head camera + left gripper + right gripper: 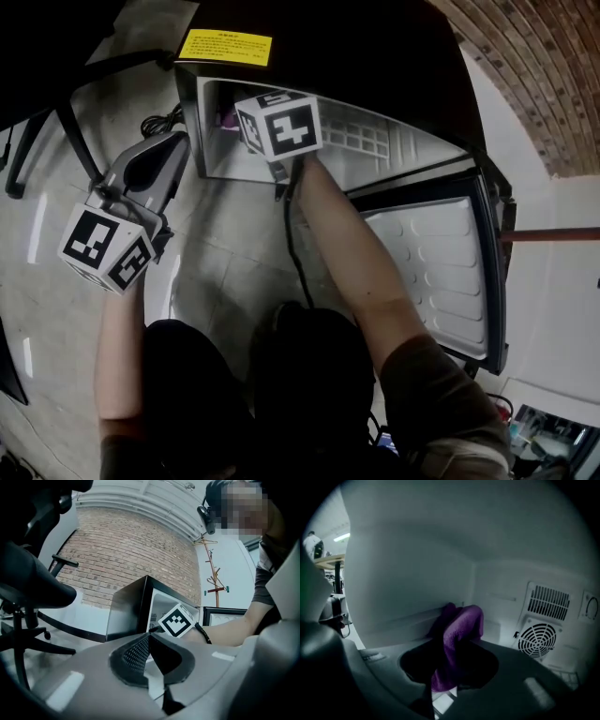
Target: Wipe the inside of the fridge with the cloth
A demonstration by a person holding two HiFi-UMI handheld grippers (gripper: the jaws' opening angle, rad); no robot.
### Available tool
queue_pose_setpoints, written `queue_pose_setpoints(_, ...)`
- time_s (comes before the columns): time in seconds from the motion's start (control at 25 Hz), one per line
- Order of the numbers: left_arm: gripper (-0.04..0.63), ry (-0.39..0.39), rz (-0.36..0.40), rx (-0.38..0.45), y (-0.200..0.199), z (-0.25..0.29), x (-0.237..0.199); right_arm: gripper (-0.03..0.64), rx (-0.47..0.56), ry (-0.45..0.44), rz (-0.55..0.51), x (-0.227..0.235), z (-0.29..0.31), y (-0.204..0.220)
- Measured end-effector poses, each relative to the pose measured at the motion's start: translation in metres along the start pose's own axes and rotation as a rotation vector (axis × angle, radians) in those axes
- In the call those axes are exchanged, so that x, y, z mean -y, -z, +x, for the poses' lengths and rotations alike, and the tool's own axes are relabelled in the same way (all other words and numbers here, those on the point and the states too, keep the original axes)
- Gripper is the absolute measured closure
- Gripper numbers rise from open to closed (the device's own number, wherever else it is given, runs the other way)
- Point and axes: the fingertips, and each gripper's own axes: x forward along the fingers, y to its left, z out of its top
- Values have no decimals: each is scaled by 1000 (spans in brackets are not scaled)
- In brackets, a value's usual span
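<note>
A small black fridge (375,56) stands on the floor with its door (436,272) swung open to the right. My right gripper (451,637) reaches deep inside it and is shut on a purple cloth (464,620). The cloth drapes over the jaws and lies against the ledge at the back left corner. In the head view only this gripper's marker cube (278,122) and a bit of the cloth (228,119) show. My left gripper (174,142) hangs outside the fridge, to its left, shut with nothing in it (149,637).
Inside the fridge, a round fan grille (538,639) and a slotted vent (551,602) sit on the back wall to the right. An office chair (28,592) stands to the left. A black cable (292,253) runs across the floor. A yellow label (225,45) marks the fridge top.
</note>
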Motion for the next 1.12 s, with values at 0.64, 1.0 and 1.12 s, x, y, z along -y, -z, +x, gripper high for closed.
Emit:
queue_pose_setpoints(0.64,578,98,-54,-39,29,35,35,540,-86,151,34,66,-43,44)
queue_pose_setpoints(1.0,578,218,-46,-65,43,71,79,540,-173,404,147,150,-111,86)
queue_pose_setpoints(1.12,578,249,-51,-66,45,78,90,540,-177,495,173,171,-130,94)
